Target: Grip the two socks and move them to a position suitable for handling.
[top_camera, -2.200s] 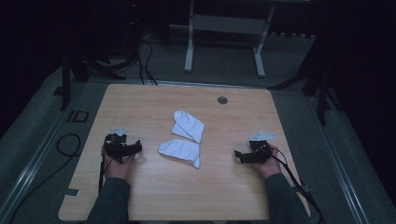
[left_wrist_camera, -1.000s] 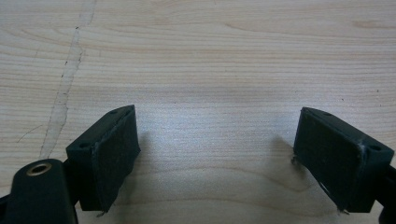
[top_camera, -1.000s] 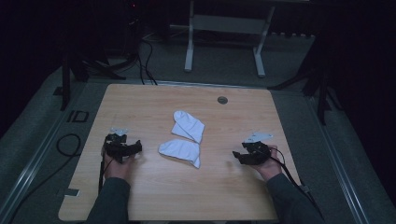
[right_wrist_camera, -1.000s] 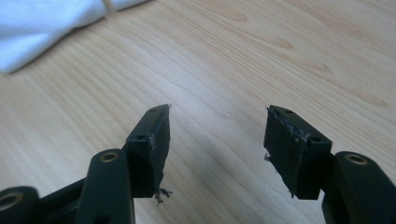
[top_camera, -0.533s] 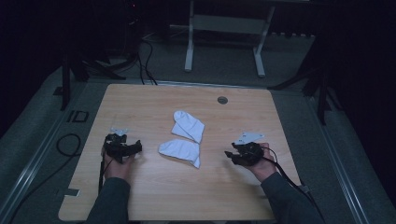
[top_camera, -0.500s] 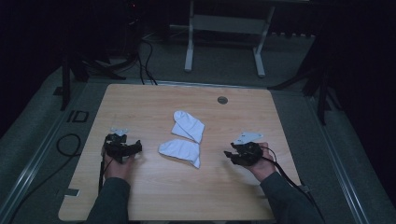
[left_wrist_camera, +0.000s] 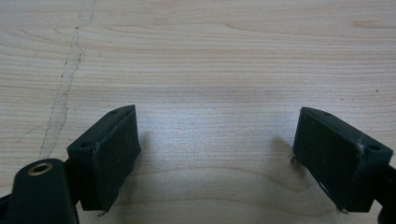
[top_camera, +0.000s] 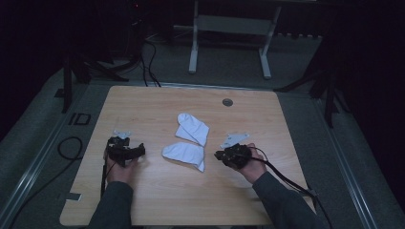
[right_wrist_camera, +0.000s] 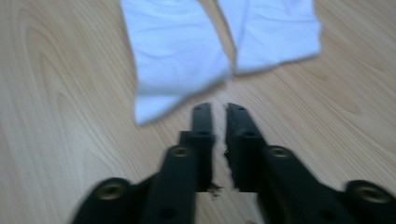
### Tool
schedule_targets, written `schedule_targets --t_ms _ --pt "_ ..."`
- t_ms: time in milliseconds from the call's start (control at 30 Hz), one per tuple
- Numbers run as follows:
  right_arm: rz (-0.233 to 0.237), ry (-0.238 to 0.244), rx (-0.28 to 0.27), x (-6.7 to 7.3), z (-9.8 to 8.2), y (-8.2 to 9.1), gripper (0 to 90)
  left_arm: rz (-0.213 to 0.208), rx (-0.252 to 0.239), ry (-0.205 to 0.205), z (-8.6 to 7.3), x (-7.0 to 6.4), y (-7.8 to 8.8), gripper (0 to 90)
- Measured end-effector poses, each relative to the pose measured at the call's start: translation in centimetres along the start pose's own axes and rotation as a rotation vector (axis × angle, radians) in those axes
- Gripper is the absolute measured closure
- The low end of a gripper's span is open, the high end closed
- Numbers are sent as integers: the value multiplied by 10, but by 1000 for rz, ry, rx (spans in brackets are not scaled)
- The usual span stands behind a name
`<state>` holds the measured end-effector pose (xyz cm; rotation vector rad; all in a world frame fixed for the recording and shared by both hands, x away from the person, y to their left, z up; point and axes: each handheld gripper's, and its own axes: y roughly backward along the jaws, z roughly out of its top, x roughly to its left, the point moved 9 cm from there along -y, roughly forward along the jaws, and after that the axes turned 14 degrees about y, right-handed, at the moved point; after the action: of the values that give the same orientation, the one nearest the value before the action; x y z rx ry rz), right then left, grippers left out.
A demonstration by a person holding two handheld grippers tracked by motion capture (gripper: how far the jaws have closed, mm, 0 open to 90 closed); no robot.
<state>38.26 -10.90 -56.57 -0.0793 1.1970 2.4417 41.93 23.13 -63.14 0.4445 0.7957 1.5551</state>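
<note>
Two white socks [top_camera: 188, 140] lie side by side at the middle of the wooden table [top_camera: 143, 102]. Just right of the socks, the right gripper [top_camera: 220, 155] points at them, jaws nearly together and empty, having just closed. Left of the socks, the left gripper [top_camera: 139, 149] rests with jaws wide, empty.

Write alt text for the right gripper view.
The right claw, jaws nearly together and empty, points at two white socks lying side by side on a light wooden table, just short of the nearer sock's edge.
</note>
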Motion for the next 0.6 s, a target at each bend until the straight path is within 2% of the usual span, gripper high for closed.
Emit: schedule_targets --t_ms 33,200,233,400,433,533,567,600 --pt "22 -6 -14 5 10 -5 898 0 0 0 0 0 0 145" --pt "35 4 -28 14 27 -14 899 0 0 0 0 0 0 146" --pt "47 20 -36 19 37 -20 899 -1 0 -1 0 0 0 146" --pt "56 40 -34 26 51 -34 899 -1 0 -2 0 0 0 145" --pt "59 49 -35 30 58 -43 899 -1 0 -1 0 0 0 146" --pt "65 53 -31 33 62 -53 899 -1 -1 -1 0 0 0 146" --pt "80 28 -24 34 60 -64 899 -1 -1 -1 0 0 0 145" --pt "80 28 -24 34 60 -64 899 -1 -1 -1 0 0 0 146"
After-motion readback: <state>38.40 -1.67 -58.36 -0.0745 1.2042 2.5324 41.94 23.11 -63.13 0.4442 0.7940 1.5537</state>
